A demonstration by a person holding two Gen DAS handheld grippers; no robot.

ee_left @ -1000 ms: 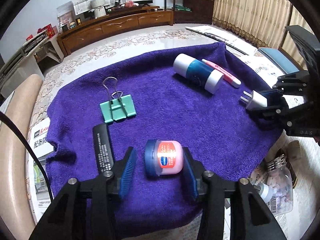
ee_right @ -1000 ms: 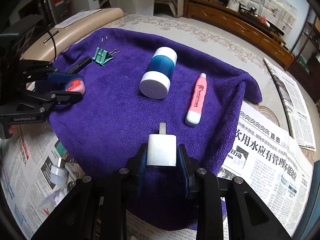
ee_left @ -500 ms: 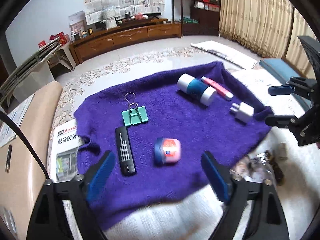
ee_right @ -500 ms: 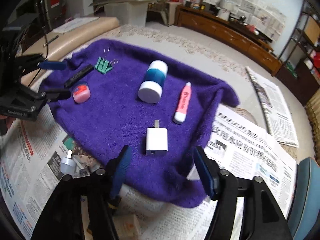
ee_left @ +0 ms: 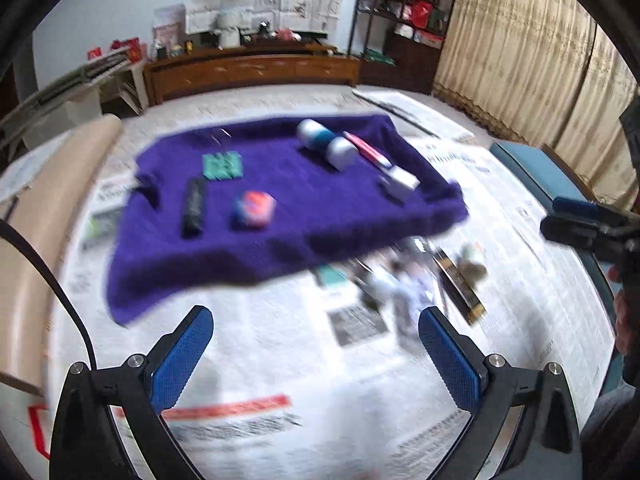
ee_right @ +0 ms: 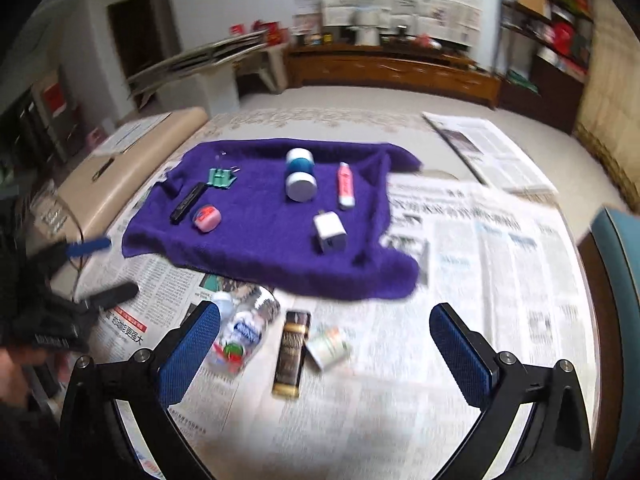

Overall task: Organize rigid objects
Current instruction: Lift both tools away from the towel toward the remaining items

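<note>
Six down, a few to go, by the looks.

Both grippers, left (ee_left: 316, 354) and right (ee_right: 325, 350), gaping wide, holding nothing. Charger (ee_right: 329, 232), jar (ee_right: 206, 218) and four others on purple towel (ee_right: 256, 248); bottle (ee_right: 240, 330), dark box (ee_right: 291, 354), small tub (ee_right: 328, 346) lying just off its near edge.

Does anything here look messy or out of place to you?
Yes. Six items lie neatly on the purple towel, but a clear plastic bottle, a dark box and a small carton lie jumbled on the newspaper beside it.

Even, soft indoor light; both fisheye views motion-blurred, bent and dark-vignetted at the edges.
</note>
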